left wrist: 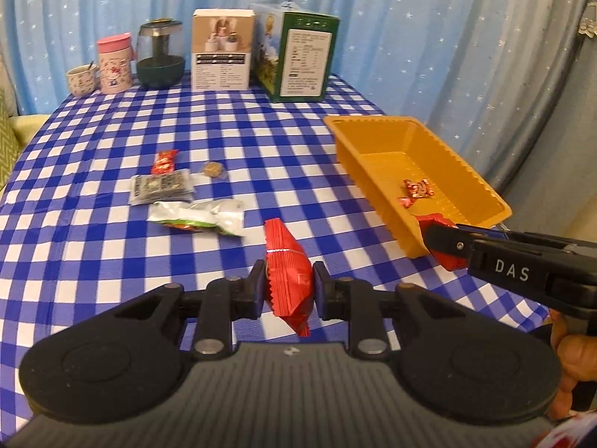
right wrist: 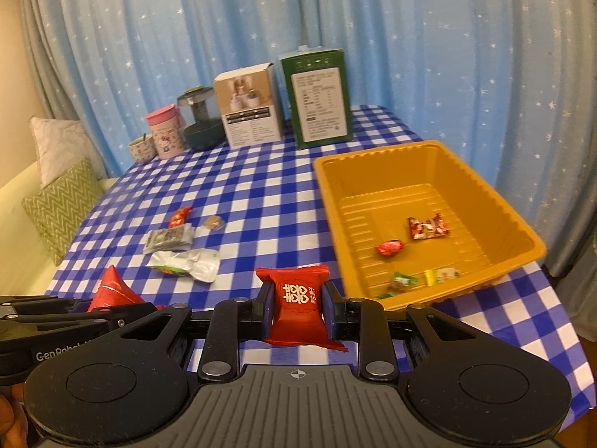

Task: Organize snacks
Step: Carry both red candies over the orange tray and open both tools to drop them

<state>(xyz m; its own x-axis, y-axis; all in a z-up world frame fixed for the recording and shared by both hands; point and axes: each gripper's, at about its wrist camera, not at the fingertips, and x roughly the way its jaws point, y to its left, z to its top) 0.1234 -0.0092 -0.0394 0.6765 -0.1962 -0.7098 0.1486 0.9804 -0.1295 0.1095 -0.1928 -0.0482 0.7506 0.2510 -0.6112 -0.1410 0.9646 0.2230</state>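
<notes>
Two grippers are in view over a checked tabletop (right wrist: 261, 186), each closed on a red packet. A yellow tray (right wrist: 518, 224) is set at the right edge; four wrapped sweets are seen inside it. Two boxes (left wrist: 224, 50), a jar (left wrist: 160, 56), a pink tin (left wrist: 115, 63) and a cup (left wrist: 80, 80) are ranged along the far edge. Near the middle, toward the left, a silver pouch (left wrist: 209, 216), a dark pouch (left wrist: 162, 186), a red sweet (left wrist: 165, 161) and a gold coin sweet (left wrist: 213, 169) are left loose.

The left gripper (left wrist: 287, 285) is clamped across the waist of an edge-on packet (left wrist: 285, 261). The right gripper (right wrist: 296, 308), near the tray's near left corner, is clamped on a flat packet (right wrist: 298, 298). Both packets are judged light, soft and crinkly, with slippery film; the padded middle is the soundest hold, not the crimped ends.
</notes>
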